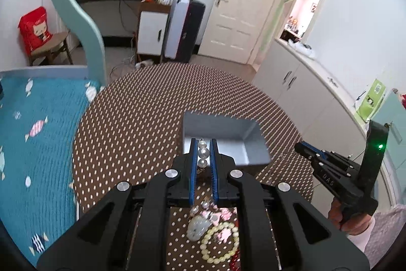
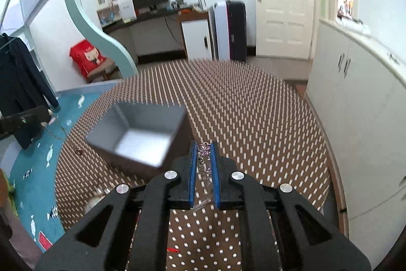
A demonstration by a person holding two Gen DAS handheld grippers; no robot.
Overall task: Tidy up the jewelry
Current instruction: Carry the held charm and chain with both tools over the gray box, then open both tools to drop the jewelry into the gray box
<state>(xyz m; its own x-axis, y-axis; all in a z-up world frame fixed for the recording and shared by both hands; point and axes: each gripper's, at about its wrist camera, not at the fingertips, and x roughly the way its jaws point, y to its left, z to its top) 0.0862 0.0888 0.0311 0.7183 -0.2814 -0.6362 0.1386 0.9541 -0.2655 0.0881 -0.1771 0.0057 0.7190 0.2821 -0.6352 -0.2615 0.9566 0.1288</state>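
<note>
I am working over the round dotted table [image 1: 132,118], where the open grey box [image 1: 223,141] is sitting toward the far middle, and both of my hands are carrying something toward it. My left gripper [image 1: 203,147] is closing on a string of pearls [image 1: 203,153], which is running lengthwise between the blue pads; its fingertips are already reaching over the box's near wall, so the box is lying straight ahead and just below them. My right gripper [image 2: 203,149] is pinching a small sparkly chain [image 2: 204,156] in the same lengthwise way, but here the box [image 2: 142,133] is lying ahead and to the left, just beside the tips, not under them. I judge the left hand nearer to a drop. The remaining heap of bracelets and charms [image 1: 215,227] is waiting on the near side of the table.
</note>
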